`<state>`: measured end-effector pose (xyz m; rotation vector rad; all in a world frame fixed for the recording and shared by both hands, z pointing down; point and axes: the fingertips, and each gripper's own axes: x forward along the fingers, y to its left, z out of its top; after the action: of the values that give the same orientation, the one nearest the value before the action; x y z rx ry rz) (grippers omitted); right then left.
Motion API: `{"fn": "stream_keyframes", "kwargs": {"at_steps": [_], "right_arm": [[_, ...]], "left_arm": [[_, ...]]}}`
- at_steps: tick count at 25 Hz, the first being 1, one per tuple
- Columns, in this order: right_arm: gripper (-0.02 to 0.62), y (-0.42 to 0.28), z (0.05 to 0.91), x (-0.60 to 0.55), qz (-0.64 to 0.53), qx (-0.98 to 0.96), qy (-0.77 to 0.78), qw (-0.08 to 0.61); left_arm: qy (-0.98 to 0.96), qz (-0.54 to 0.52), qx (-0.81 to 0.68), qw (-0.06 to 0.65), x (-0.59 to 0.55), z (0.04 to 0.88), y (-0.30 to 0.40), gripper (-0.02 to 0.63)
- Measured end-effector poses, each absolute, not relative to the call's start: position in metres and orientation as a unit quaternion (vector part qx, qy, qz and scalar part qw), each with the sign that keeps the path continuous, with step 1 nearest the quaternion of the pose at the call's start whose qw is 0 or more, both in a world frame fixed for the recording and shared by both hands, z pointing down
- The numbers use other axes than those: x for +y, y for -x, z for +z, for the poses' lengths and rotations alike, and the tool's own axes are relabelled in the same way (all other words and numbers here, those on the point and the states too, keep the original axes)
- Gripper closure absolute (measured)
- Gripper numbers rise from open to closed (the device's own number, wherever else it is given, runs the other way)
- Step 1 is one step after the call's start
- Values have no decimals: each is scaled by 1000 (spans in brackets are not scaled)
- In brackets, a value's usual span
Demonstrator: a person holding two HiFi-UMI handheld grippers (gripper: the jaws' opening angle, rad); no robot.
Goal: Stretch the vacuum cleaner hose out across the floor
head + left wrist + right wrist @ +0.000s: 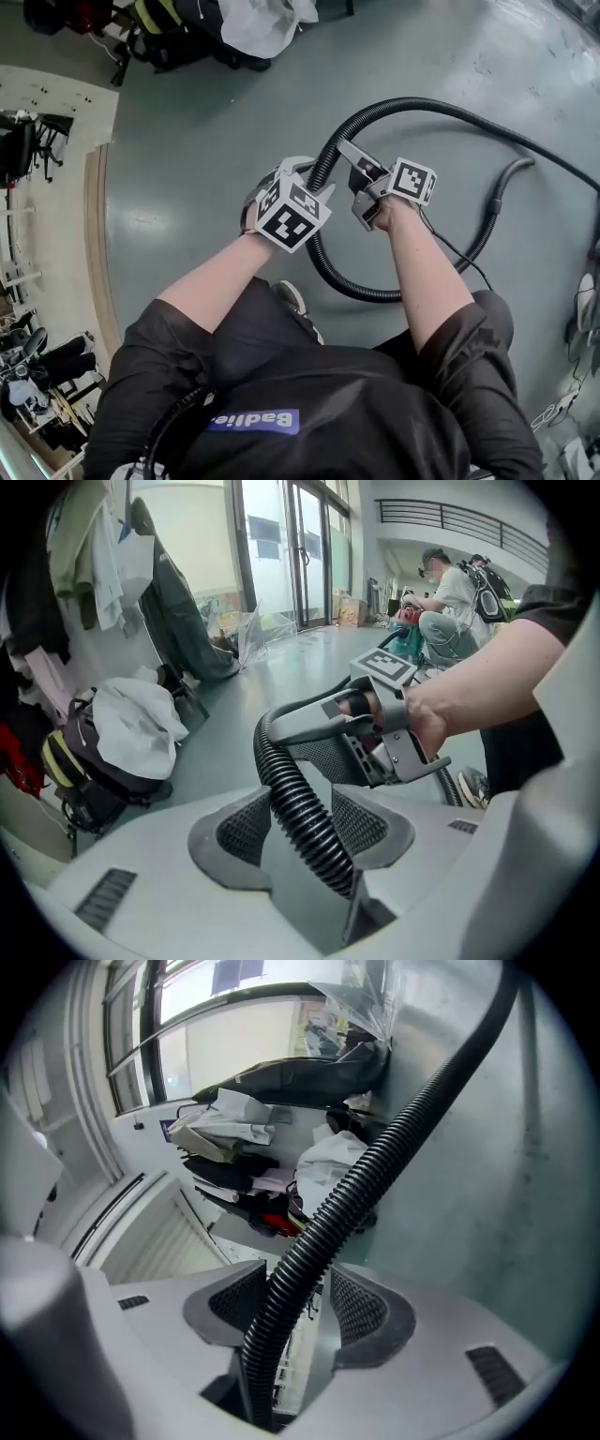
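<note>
The black ribbed vacuum hose (pixel 412 105) arcs over the grey floor and loops back under my hands; its smooth grey end piece (pixel 511 173) lies on the floor at the right. My left gripper (pixel 314 178) holds a stretch of the hose lifted off the floor. In the left gripper view the hose (pixel 291 789) fills the space between the pads of the left gripper (pixel 302 822). Close to its right, my right gripper (pixel 349 178) points sideways across the same stretch. In the right gripper view the hose (pixel 375 1171) runs between the jaws of the right gripper (pixel 300 1312), with a gap on the right side.
Bags and a white cloth (pixel 253 23) are piled on the floor at the far side. A thin black cable (pixel 459 253) trails beside the hose loop. A pale raised ledge (pixel 56 187) borders the floor on the left. A person (pixel 450 602) crouches in the background.
</note>
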<state>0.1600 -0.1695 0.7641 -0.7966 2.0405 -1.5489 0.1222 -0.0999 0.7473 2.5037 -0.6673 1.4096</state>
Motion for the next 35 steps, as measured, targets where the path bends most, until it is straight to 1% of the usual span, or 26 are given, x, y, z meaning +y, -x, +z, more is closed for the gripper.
{"fn": "stream_keyframes", "kwargs": {"at_steps": [3, 4, 5, 7, 8, 9, 11, 12, 16, 17, 18, 20, 21, 23, 24, 28, 32, 34, 35], "right_arm": [[397, -146, 745, -178, -576, 715, 265, 296], [397, -144, 744, -180, -582, 702, 265, 312], [397, -141, 745, -180, -588, 693, 267, 320], [397, -135, 752, -180, -598, 685, 273, 315], [397, -132, 756, -180, -605, 679, 271, 316], [397, -130, 758, -180, -612, 670, 265, 328], [444, -127, 762, -181, -615, 653, 250, 363], [447, -126, 762, -182, -612, 650, 243, 378], [451, -125, 752, -183, -598, 652, 222, 410], [451, -126, 750, -182, -596, 654, 221, 410], [451, -127, 748, -181, -594, 657, 221, 407], [451, -129, 746, -178, -590, 665, 223, 400], [451, -131, 745, -178, -588, 667, 224, 400], [451, -135, 742, -182, -581, 668, 230, 404], [451, -136, 738, -185, -577, 670, 231, 406], [451, -134, 711, -195, -559, 683, 226, 411], [451, -136, 687, -197, -539, 698, 230, 411], [451, -136, 680, -201, -528, 707, 240, 405], [451, -137, 678, -203, -520, 713, 250, 399]], "left_arm": [[-848, 466, -241, 71, -105, 730, -113, 394], [-851, 463, -243, 58, -104, 725, -111, 395], [-854, 459, -241, 37, -103, 720, -111, 410], [-861, 453, -230, -13, -98, 710, -116, 544], [-863, 451, -226, -28, -98, 710, -119, 549], [-864, 450, -226, -24, -98, 714, -119, 549], [-865, 440, -242, 31, -104, 727, -111, 548], [-864, 429, -255, 56, -110, 727, -104, 548], [-859, 409, -302, 59, -131, 712, -69, 545], [-860, 402, -304, 76, -132, 713, -65, 525], [-862, 394, -303, 98, -132, 716, -63, 482], [-866, 374, -300, 139, -128, 720, -61, 469], [-870, 362, -295, 158, -126, 718, -62, 451], [-876, 338, -277, 203, -116, 714, -65, 361], [-877, 332, -265, 225, -110, 714, -68, 350], [-869, 349, -230, 266, -95, 738, -76, 333], [-866, 313, -219, 322, -99, 743, -77, 336], [-871, 294, -194, 342, -101, 736, -80, 402], [-874, 291, -182, 344, -103, 731, -81, 403]]}}
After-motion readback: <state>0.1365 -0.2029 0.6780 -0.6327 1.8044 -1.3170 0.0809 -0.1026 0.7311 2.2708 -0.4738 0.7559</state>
